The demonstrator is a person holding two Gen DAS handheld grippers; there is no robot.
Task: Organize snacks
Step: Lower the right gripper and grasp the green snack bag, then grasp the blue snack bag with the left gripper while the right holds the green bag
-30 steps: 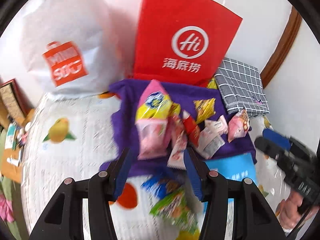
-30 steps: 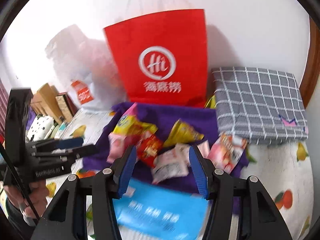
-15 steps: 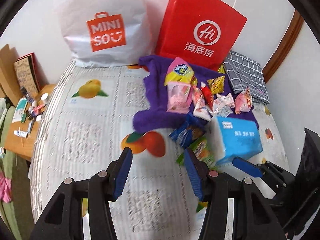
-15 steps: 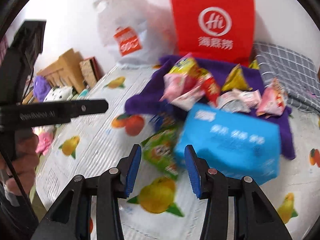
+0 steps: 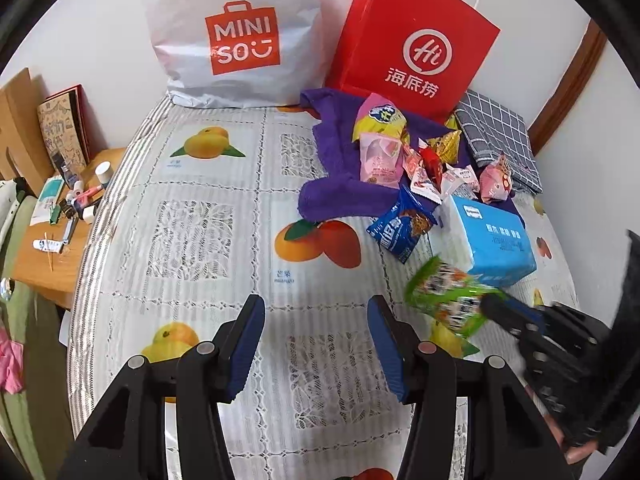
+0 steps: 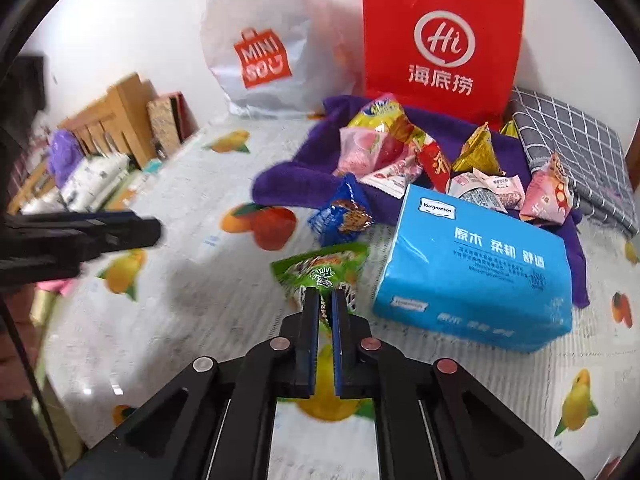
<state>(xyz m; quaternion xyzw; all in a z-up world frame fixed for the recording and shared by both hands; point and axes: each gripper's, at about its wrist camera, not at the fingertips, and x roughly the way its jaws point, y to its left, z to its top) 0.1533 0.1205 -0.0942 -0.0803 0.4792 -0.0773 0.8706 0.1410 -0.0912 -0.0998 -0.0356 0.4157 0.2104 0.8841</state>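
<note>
Along the left, beside the bed, stands a low wooden counter (image 5: 60, 256) littered with small tubes and bottles too jumbled to count. On the fruit-printed bedspread (image 5: 192, 216) the left tool (image 5: 316, 344) hovers with its two blue pads spread apart and nothing between them, over a bare stretch of the print. Against the wall behind lean two carrier bags: one white MINISO bag (image 5: 236, 32) and, to its right, one red Hi bag (image 5: 412, 40). In front of the red one a purple towel (image 5: 340, 184) is spread out, carrying a heap of snack packets (image 6: 400, 160); I count roughly eight, one of them a big pink and yellow packet (image 5: 380, 140), though the overlap makes the number uncertain. One blue cookie packet (image 5: 400, 228) lies just off the towel's edge. Next to it sits one blue tissue pack (image 6: 476, 264), partly on the towel. Near that pack's left end, the right tool (image 6: 325, 300) is pinched tight on one green snack packet (image 6: 324, 268), gripping its near edge. Farthest right, one folded grey checked cloth (image 6: 576, 152) lies by the wall.
</note>
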